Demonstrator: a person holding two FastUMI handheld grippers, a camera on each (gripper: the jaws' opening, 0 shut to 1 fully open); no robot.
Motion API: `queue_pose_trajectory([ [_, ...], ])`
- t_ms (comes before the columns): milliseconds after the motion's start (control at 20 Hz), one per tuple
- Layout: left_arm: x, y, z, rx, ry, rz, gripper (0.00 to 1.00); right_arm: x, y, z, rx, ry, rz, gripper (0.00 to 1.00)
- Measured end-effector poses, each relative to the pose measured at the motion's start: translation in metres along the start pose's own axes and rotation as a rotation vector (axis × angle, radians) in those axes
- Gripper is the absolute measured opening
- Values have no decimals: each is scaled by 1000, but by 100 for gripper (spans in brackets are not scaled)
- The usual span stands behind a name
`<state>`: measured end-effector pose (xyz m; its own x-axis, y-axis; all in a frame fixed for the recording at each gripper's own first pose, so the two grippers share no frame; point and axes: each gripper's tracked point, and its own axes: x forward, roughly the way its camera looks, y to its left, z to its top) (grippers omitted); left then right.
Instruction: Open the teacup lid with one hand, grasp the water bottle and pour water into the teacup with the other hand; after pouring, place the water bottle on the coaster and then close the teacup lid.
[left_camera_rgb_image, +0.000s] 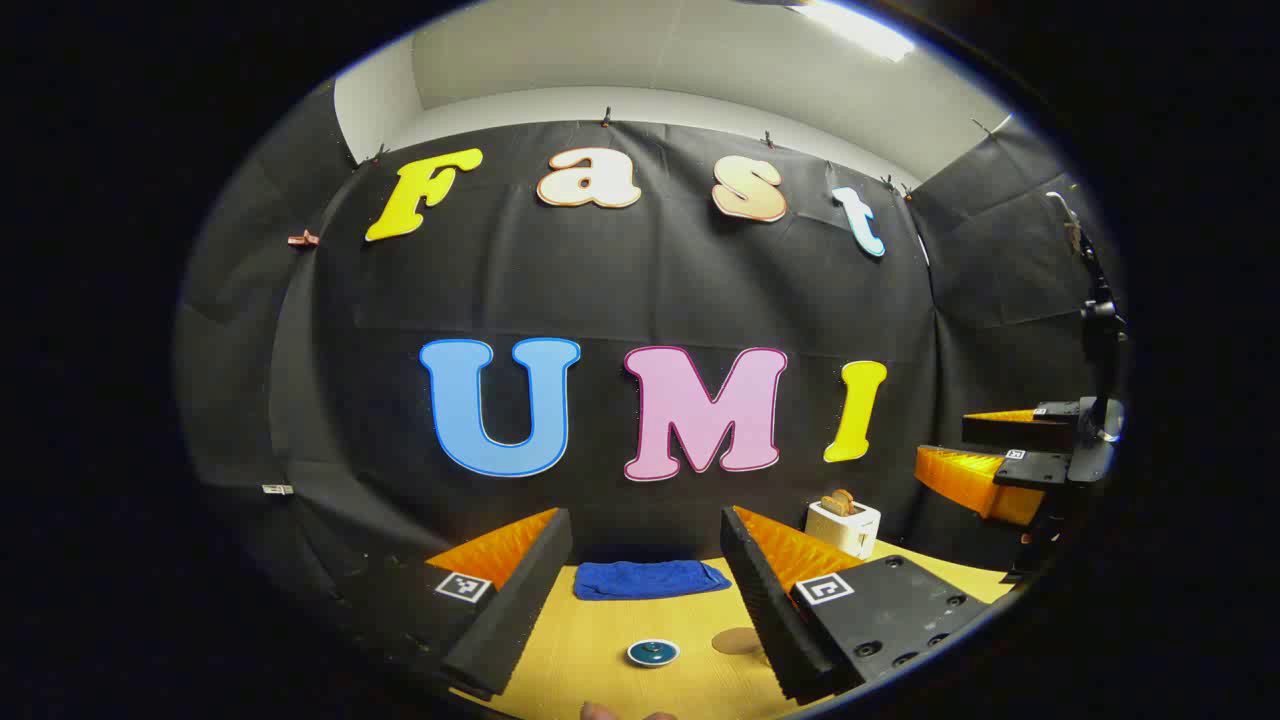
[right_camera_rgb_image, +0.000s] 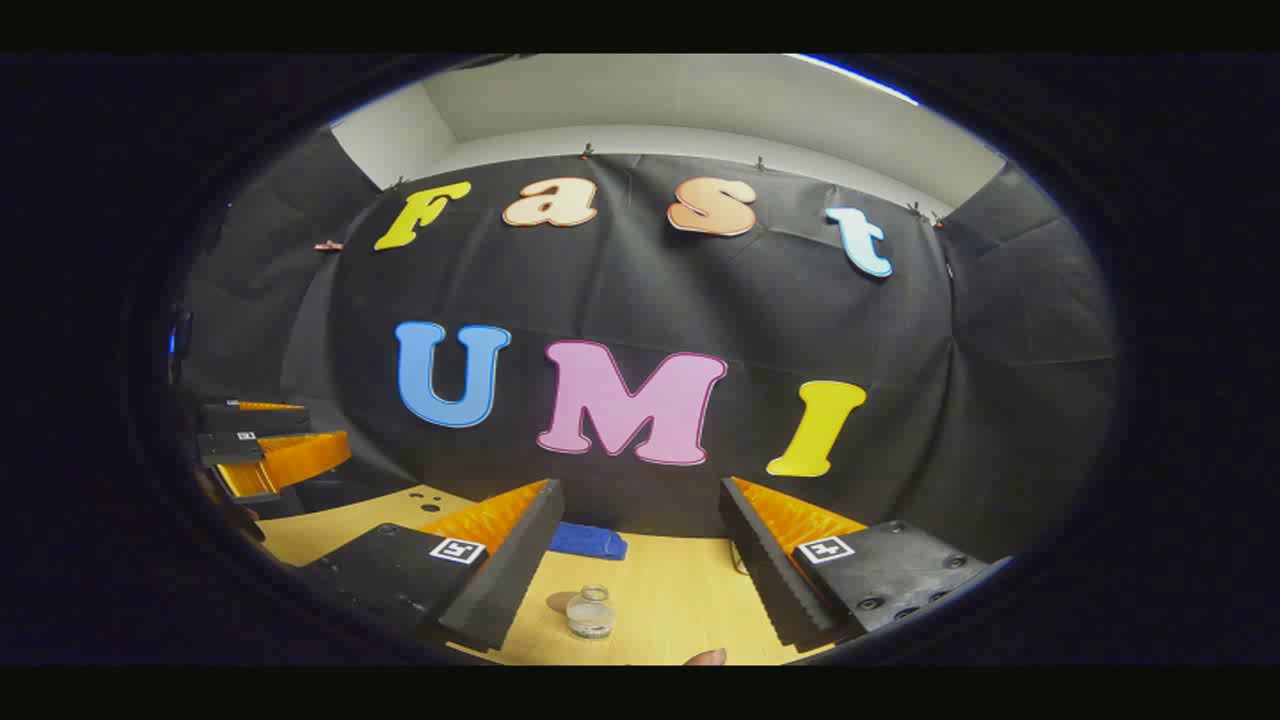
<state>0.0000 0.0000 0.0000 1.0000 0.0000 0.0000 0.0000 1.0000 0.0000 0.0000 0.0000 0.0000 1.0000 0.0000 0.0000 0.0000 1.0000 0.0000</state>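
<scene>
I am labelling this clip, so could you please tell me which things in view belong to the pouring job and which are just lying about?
Belong to the job:
teacup lid
coaster
water bottle
left gripper, open
right gripper, open

Just lying about:
blue towel
toaster with toast in it

Staged recording booth, black cloth wall (left_camera_rgb_image: 640, 290) clipped below a plain white wall (left_camera_rgb_image: 640, 75), pale wooden tabletop (right_camera_rgb_image: 680, 600) with household props, small white toaster (left_camera_rgb_image: 845, 525), folded blue towel (left_camera_rgb_image: 648, 578)
</scene>
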Motion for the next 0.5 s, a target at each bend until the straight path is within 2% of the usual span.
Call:
queue_pose_trajectory([
  [500,0,-4,-2,6,14,-8,95,3,-1,2,-14,-14,34,97],
])
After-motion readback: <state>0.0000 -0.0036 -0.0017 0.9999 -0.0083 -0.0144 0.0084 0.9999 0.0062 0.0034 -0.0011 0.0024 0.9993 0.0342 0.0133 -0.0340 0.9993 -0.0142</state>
